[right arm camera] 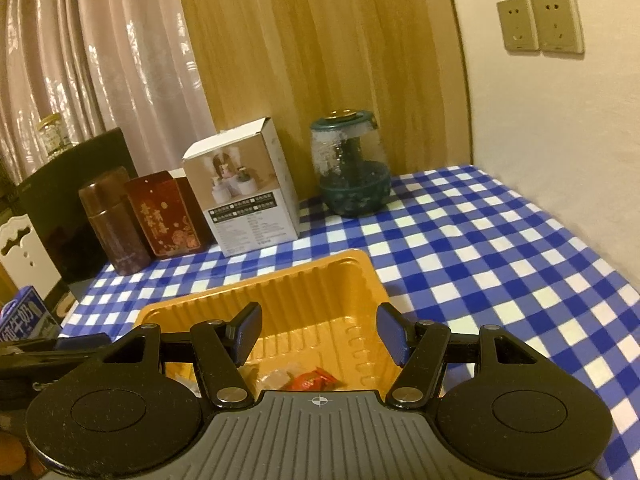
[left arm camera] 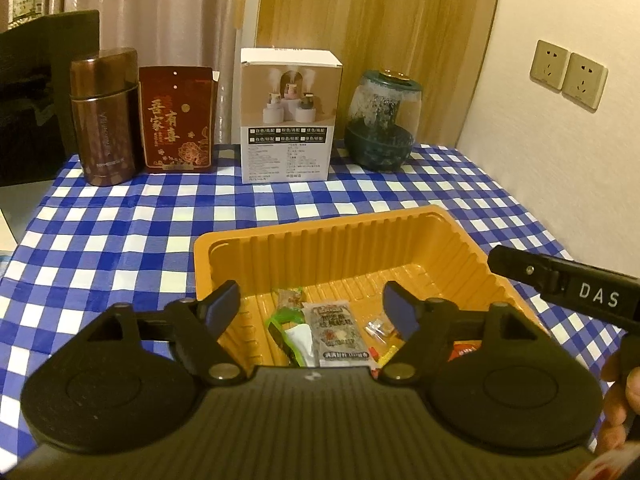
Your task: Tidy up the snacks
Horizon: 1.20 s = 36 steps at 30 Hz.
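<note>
An orange ribbed plastic tray (left arm camera: 360, 240) sits on the blue-and-white checked tablecloth. Several wrapped snacks lie on its floor: a grey printed sachet (left arm camera: 340, 330), a green-and-white packet (left arm camera: 294, 330), a small clear-wrapped sweet (left arm camera: 376, 326). My left gripper (left arm camera: 316, 306) hovers over the tray's near end, open, with nothing between its pads. In the right wrist view the same tray (right arm camera: 320, 280) holds a red wrapped snack (right arm camera: 314, 380) and a pale one (right arm camera: 276, 378). My right gripper (right arm camera: 320, 336) stands open above them, holding nothing. Its black body (left arm camera: 568, 288) shows at the right of the left wrist view.
Along the table's back edge stand a brown tin (left arm camera: 106, 120), a red printed box (left arm camera: 178, 120), a white product carton (left arm camera: 290, 116) and a dark green glass jar (left arm camera: 384, 120). A wall with sockets (left arm camera: 568, 74) bounds the right side. A dark chair back (left arm camera: 40, 92) stands at the left.
</note>
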### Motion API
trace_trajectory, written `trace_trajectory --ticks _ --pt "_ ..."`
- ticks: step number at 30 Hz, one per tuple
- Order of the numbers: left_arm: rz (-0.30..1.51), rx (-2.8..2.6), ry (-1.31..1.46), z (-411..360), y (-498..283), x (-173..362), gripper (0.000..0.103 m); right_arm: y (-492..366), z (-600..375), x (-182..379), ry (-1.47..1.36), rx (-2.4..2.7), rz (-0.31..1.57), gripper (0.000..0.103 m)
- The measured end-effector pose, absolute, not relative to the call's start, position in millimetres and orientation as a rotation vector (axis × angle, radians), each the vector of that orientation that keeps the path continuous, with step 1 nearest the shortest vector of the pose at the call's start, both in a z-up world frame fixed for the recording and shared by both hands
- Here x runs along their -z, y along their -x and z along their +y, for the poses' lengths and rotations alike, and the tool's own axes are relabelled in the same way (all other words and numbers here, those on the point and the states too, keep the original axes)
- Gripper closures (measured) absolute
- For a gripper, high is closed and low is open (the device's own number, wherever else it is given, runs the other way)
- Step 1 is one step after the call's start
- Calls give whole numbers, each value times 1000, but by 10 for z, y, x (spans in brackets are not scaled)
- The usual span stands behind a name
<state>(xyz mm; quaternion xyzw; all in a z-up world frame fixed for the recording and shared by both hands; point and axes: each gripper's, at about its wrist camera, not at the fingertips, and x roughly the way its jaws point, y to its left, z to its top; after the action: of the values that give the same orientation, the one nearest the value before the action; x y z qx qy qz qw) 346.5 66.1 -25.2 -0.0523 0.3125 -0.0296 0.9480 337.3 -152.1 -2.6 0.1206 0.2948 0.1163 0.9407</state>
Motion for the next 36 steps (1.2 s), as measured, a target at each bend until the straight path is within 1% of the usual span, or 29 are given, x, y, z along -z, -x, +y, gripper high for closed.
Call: trace_trajectory --ticks 1,4,6,8,12,18,27,36 --pt "632 63 111 655 -3419 242 22 -3347 -1535 18 -245 -235 602 39" --pt "626 60 127 652 -3248 212 14 -3246 -1581 0 -236 -240 608 38" --pt "619 46 129 656 -3125 192 11 -3153 -1617 -15 -225 -237 611 32" --pt "611 30 134 672 -3000 165 7 -3047 -1666 -39 -217 -233 610 29" --pt "593 6 147 685 -2719 93 0 -2842 -1767 -108 -219 -228 618 26" --pt "578 -14 172 634 -2224 -22 0 -2489 -1919 -212 -241 -221 644 22" --pt "618 -44 185 525 -1580 -260 0 -1893 -2020 -410 -242 -256 707 22" --pt "652 -84 170 336 -944 -457 0 -1364 -1868 -724 -188 -319 748 22"
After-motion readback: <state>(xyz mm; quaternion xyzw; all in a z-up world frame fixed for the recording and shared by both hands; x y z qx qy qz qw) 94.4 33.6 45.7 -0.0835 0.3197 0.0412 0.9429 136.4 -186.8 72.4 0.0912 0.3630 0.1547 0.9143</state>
